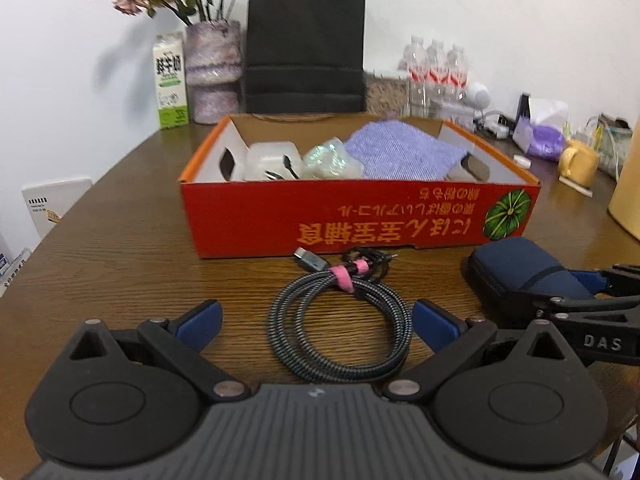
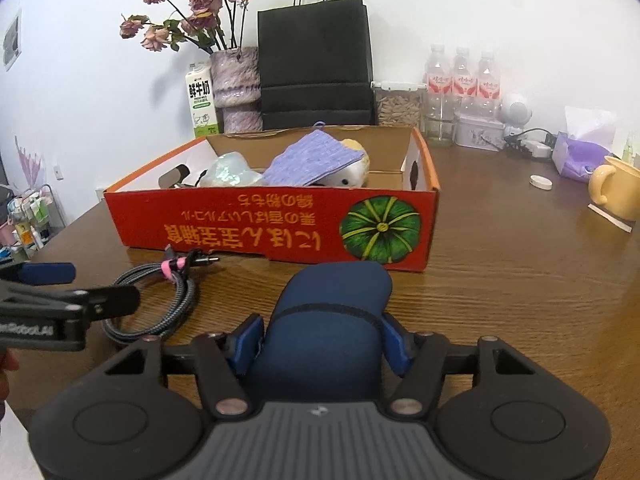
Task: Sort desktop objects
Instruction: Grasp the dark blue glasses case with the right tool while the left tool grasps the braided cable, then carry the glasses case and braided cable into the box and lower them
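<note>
A coiled braided cable (image 1: 340, 322) with a pink tie lies on the wooden table in front of the red cardboard box (image 1: 360, 220). My left gripper (image 1: 316, 322) is open, its blue pads either side of the coil, not touching it. My right gripper (image 2: 320, 340) is shut on a navy zip case (image 2: 332, 320) that rests on the table; the case also shows in the left wrist view (image 1: 524, 270). The box (image 2: 272, 220) holds a purple cloth (image 2: 316, 158), a clear wrapped item and a white object. The cable shows at the left of the right wrist view (image 2: 160, 300).
At the back stand a black paper bag (image 1: 304, 48), a vase of dried flowers (image 1: 214, 72), a milk carton (image 1: 170, 80) and water bottles (image 1: 436, 68). A yellow mug (image 2: 620, 192), tissues (image 2: 580, 152) and a small white lid (image 2: 541, 182) sit at the right.
</note>
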Demonstrator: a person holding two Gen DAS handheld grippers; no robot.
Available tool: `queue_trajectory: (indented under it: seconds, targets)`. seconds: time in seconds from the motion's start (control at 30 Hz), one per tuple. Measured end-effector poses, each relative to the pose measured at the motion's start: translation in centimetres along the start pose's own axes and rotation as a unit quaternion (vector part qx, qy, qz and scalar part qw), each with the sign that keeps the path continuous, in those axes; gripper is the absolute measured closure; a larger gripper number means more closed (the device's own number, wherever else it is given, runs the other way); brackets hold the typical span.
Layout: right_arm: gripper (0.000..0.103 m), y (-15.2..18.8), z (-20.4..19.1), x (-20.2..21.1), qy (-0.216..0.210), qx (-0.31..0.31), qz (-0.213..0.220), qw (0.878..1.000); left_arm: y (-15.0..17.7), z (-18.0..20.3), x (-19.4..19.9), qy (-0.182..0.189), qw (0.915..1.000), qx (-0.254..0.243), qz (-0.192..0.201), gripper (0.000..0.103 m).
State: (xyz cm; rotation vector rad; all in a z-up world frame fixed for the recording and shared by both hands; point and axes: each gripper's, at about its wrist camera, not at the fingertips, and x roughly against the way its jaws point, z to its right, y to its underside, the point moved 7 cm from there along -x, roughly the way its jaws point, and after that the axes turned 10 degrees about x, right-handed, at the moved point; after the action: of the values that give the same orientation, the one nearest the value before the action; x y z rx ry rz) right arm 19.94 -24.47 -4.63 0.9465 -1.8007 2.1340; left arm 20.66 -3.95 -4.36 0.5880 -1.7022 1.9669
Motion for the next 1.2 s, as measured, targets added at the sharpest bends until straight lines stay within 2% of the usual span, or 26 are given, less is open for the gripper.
queue_trajectory:
  seconds: [0.23, 0.47, 0.7, 0.93, 1.0, 1.07, 1.1, 1.13, 1.2]
  targets:
    - [0.039, 0.1, 1.3, -0.7, -0.015, 0.008, -0.015, 1.0, -0.2, 0.5, -2.3, -0.025, 0.9985, -0.019, -0.044, 0.0]
    - [0.031, -0.7, 1.9, -2.4, -0.038, 0.013, -0.074, 0.996, -0.6, 0.5, -3.5, -0.028, 0.9958, -0.014, -0.086, 0.0]
    - [0.02, -1.1, 0.9, -3.6, -0.038, 0.07, -0.123, 0.989, -0.5, 1.6, -4.9, -0.03, 0.99, -0.027, -0.135, 0.0]
    - [0.025, -1.6, 0.9, -3.9, -0.044, 0.076, -0.144, 0.986, -0.8, 1.2, -6.0, -0.035, 0.9858, -0.005, -0.164, 0.0]
    - [0.034, -1.8, 0.8, -3.7, -0.046, 0.084, -0.145, 0.985, -0.9, 1.2, -6.1, -0.033, 0.9846, -0.008, -0.171, 0.0]
    - [0.036, -2.0, 0.7, -3.7, -0.049, 0.089, -0.148, 0.984, -0.9, 1.2, -6.1, -0.029, 0.9842, -0.013, -0.174, 0.0]
    - [0.037, -2.0, 0.6, -3.7, -0.049, 0.092, -0.147, 0.984, -0.9, 1.2, -6.1, -0.026, 0.9843, -0.015, -0.174, 0.001]
    - [0.038, -2.0, 0.6, -3.6, -0.048, 0.095, -0.147, 0.983, -1.0, 1.2, -6.0, -0.023, 0.9846, -0.017, -0.173, 0.008]
    - [0.039, -2.1, 0.4, -3.4, -0.041, 0.1, -0.143, 0.984, -1.2, 1.2, -5.7, -0.018, 0.9851, -0.02, -0.17, 0.011]
